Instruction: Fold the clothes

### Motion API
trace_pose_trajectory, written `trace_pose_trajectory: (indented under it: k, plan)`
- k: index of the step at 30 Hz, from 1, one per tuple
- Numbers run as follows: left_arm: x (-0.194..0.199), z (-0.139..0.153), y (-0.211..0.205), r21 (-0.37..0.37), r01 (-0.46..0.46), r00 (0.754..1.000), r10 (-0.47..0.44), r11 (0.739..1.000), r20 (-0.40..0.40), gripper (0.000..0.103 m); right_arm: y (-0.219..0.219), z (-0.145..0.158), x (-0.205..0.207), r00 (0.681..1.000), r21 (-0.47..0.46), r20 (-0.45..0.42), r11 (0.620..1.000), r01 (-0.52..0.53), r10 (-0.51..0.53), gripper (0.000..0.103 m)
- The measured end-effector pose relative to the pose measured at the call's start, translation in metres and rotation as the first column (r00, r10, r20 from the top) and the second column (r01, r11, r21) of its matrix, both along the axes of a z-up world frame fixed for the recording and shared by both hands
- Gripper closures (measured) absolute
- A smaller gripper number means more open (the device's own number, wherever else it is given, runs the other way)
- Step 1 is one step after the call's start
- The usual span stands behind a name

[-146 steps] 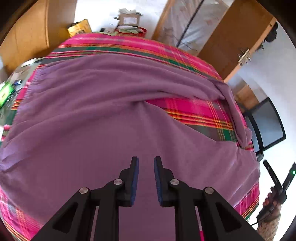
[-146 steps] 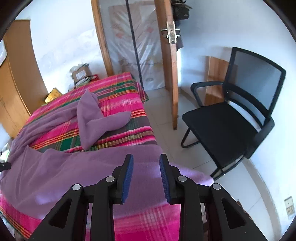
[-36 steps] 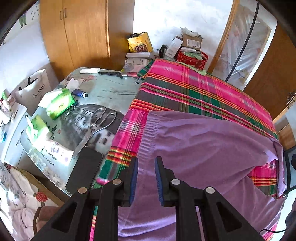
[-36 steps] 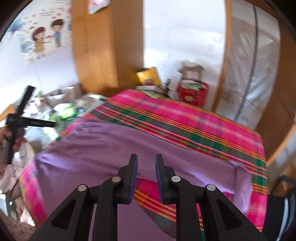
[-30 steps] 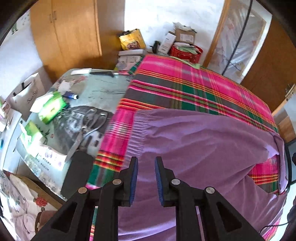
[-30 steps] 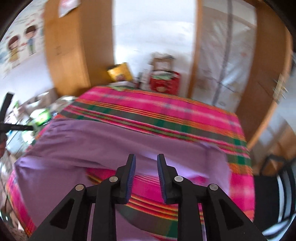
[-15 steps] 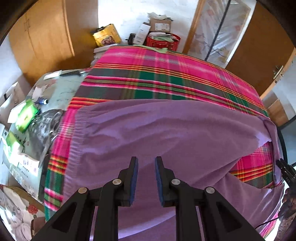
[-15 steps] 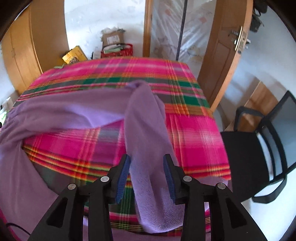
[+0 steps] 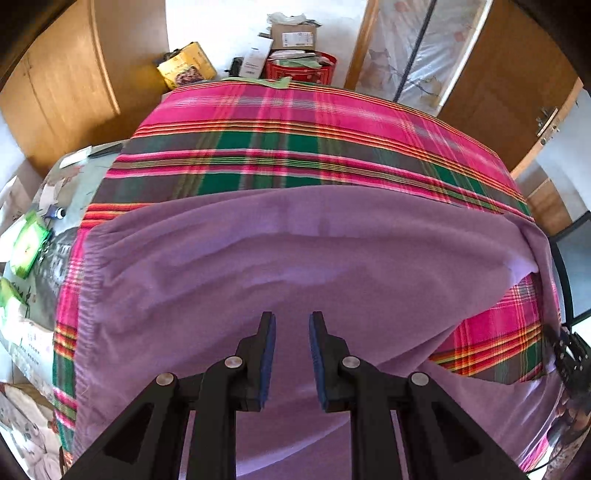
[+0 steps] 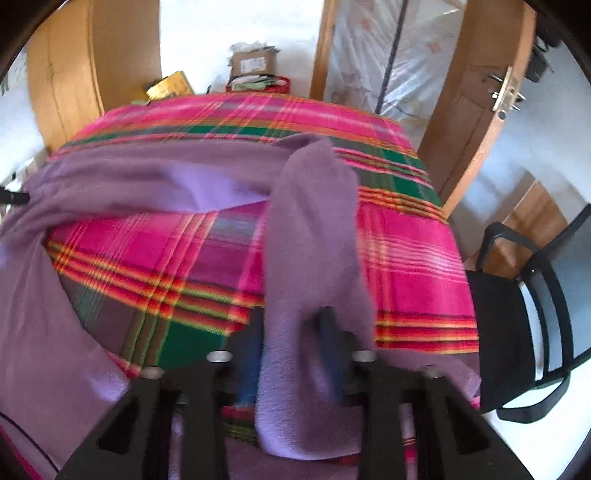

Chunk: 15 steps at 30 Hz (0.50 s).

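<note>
Plaid bedcover (image 9: 303,122) in pink, green and orange stripes is seen spread over a bed, and a large purple fleece garment (image 9: 295,258) is laid across its near half, one sleeve-like strip (image 10: 314,236) being draped forward toward the right gripper (image 10: 291,332). The fingers of the right gripper are set apart on either side of this strip, which passes between them; whether the cloth is pinched cannot be told, as the view is blurred. The left gripper (image 9: 291,332) is held above the garment with its fingers parted and nothing between them. Wooden wardrobe doors (image 9: 62,85) are seen at the left, a wooden door with a metal handle (image 10: 484,122) at the right, and plastic-wrapped panels (image 9: 413,48) against the white back wall. Cardboard boxes (image 9: 291,35), a yellow packet (image 9: 186,70) and a red basket (image 9: 301,70) are stacked beyond the bed. A cluttered counter with green packets (image 9: 27,247) is seen at the left, and a black mesh chair (image 10: 532,310) at the right. Printing on the boxes and packets is too small to be read.
</note>
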<state>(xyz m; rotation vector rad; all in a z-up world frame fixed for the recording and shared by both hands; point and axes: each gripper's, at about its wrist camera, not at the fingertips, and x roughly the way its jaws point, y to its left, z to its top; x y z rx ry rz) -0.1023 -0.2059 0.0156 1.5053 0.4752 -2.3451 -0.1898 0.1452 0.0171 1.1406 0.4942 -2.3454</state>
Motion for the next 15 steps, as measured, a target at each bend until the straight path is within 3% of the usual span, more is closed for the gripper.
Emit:
trace_pose_trajectory:
  k: [4, 15]
  plan:
    - [-0.007, -0.005, 0.004, -0.010, 0.003, 1.000, -0.002, 1.000, 0.015, 0.084, 0.015, 0.018, -0.012, 0.998, -0.049, -0.043, 0.998, 0.032, -0.034, 0.091]
    - [-0.023, -0.019, 0.011, -0.035, 0.004, 0.998, -0.002, 0.999, 0.056, 0.084, 0.041, 0.062, -0.074, 0.971, -0.154, -0.133, 0.971, 0.180, -0.201, 0.093]
